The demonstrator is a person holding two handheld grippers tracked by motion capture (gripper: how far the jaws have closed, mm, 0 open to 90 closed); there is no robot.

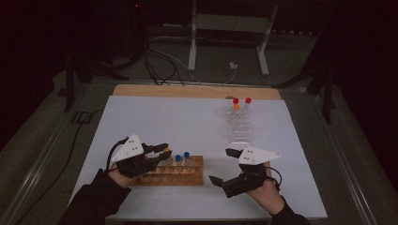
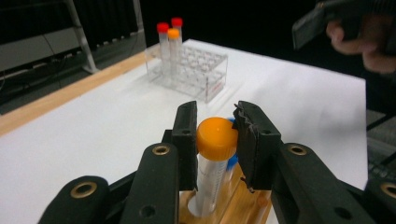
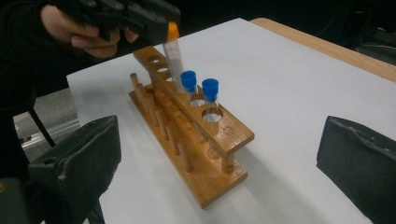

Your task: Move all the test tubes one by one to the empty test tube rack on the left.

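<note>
**Orange-capped tube gripped over the wooden rack**

The left tongs (image 2: 215, 140) are clamped on the cap of the orange-capped tube (image 2: 212, 165), at lower centre of the left gripper view. The tube hangs nearly upright, its long axis leaning slightly, its lower end at a hole of the wooden rack (image 3: 196, 135) directly beneath. Two blue-capped tubes (image 3: 200, 88) stand in the next holes, just beside it. The right tongs (image 1: 230, 165) hang wide open and empty, well apart at lower right of the high view. The clear rack (image 1: 239, 125) sits toward the upper right of the white surface (image 1: 178, 122).
</note>
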